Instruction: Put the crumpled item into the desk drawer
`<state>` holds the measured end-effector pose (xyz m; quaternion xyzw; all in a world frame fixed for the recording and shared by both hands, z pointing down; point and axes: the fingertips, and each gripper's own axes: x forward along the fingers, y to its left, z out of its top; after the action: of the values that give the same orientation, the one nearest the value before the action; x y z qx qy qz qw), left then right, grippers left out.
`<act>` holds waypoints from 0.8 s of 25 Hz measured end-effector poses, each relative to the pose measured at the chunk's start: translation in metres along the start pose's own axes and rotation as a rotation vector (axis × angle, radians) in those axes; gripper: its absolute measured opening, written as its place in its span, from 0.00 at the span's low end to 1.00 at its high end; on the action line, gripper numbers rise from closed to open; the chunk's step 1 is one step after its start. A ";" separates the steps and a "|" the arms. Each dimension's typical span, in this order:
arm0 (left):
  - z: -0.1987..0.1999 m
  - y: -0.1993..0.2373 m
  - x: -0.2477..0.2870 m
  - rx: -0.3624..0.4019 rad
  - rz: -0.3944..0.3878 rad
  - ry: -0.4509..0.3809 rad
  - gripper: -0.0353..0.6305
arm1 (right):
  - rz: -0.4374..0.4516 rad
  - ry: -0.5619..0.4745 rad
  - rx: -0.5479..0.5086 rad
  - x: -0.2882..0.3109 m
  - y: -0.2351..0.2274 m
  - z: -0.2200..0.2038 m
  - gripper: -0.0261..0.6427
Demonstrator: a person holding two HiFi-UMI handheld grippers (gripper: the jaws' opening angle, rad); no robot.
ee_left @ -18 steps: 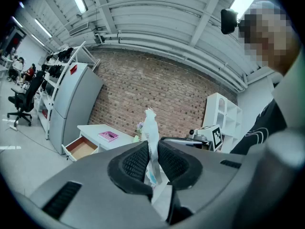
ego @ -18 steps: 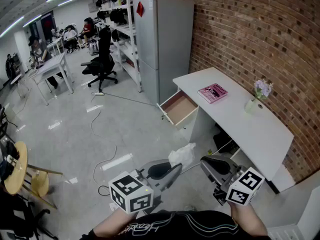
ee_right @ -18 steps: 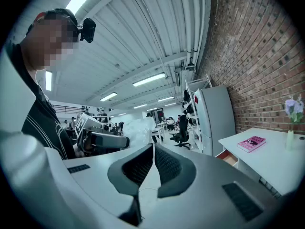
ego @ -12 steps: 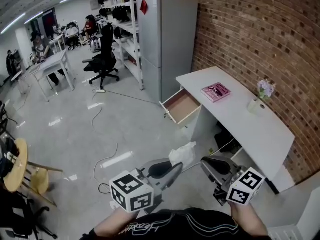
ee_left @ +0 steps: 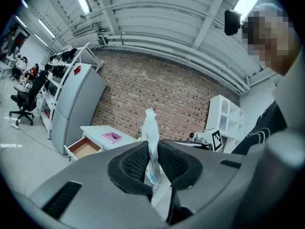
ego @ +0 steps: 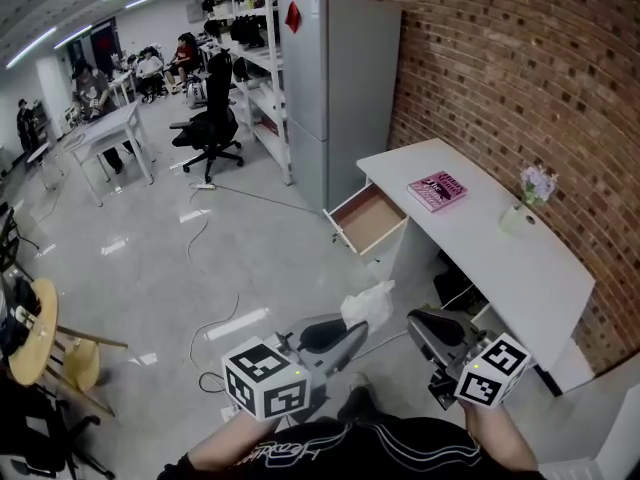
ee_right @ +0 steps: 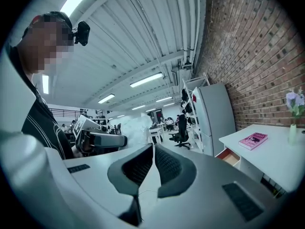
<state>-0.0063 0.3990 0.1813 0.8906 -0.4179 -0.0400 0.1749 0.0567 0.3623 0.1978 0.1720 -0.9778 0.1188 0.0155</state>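
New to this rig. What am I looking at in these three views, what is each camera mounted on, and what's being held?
There is no robot arm here. A person holds a two-jaw gripper in each hand.

The head view comes from a camera on the person's head, looking forward and steeply down. The left gripper and the right gripper show at the bottom of it.

The other two views come from cameras that ride on the grippers, each looking along its own jaws. In the left gripper view the jaws are closed on a white crumpled item, which sticks up between them. In the right gripper view the jaws are together with nothing between them.

Ahead stands a white desk with its drawer open. On the desk top are a pink book and a small vase of flowers.
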 end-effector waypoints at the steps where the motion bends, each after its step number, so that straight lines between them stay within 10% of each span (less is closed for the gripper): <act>1: 0.000 0.004 0.004 -0.002 0.004 0.002 0.16 | 0.005 -0.005 0.000 0.002 -0.005 0.001 0.11; 20: 0.039 0.211 0.180 -0.105 0.075 0.091 0.16 | -0.010 0.041 0.086 0.138 -0.254 0.018 0.11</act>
<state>-0.0524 0.1267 0.2308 0.8647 -0.4401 -0.0148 0.2417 0.0135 0.0800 0.2480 0.1750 -0.9704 0.1640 0.0289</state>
